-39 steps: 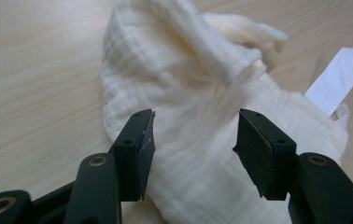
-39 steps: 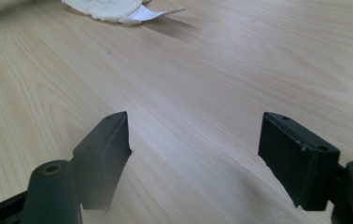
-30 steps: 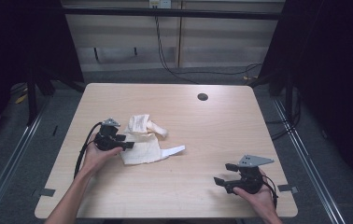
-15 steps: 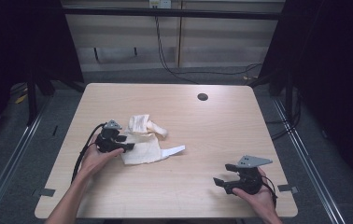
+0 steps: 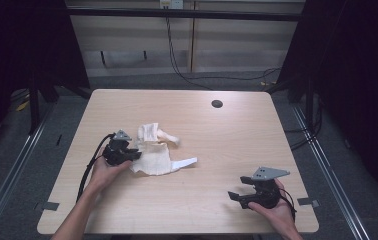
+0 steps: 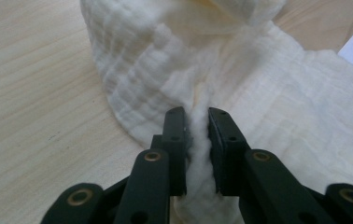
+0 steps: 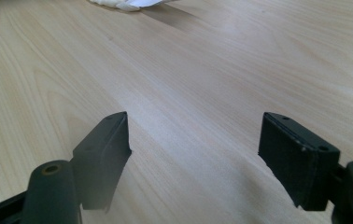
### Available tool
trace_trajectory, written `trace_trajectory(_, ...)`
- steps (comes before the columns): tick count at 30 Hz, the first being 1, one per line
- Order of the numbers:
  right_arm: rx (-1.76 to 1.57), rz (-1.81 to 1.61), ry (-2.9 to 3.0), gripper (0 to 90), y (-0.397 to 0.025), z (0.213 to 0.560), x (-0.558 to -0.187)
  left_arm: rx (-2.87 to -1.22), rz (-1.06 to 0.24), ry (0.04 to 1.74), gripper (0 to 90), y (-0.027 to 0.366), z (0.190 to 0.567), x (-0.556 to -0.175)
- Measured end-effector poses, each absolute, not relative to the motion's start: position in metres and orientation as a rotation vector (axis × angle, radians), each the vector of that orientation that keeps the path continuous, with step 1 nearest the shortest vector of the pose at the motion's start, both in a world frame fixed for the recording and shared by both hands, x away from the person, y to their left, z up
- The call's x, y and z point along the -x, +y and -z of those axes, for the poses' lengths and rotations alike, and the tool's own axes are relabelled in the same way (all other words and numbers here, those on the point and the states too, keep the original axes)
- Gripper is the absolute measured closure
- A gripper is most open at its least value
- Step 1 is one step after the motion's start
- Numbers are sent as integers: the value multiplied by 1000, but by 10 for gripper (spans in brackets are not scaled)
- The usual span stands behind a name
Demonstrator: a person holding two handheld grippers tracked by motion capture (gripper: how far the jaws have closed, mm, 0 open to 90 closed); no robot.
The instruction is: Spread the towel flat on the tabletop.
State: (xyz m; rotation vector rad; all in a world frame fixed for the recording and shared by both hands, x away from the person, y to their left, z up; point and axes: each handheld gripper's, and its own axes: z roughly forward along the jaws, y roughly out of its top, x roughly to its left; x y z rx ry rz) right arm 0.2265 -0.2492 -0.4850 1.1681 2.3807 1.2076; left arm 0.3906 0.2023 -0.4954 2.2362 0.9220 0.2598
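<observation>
Left claw (image 6: 197,122) pinches a ridge of the crumpled cloth (image 5: 153,155) at left-centre of the tabletop (image 5: 237,135); right claw (image 5: 241,196) gapes empty, near right. Folding seems barely begun.

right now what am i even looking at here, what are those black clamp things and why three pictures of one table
A person sits at a pale wooden table and holds a black two-jaw gripper in each hand. The high view looks down from above the person's side. Each of the other two pictures comes from a camera riding on one gripper, looking along its jaws.

On the table lies a crumpled cream-white muslin cloth, with a small dark round disc near the far edge.

The left gripper is shut on a ridge of the cloth, which bulges between its jaws. The right gripper has its jaws wide apart over bare wood, holding nothing, low near the table's front right.
</observation>
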Motion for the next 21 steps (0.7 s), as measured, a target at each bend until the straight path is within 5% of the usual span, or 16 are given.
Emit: trace_trajectory(21, -1190, -1207, 2342, 233, -251, 484, -226, -2247, -147, 779, 831, 181, 497, -366)
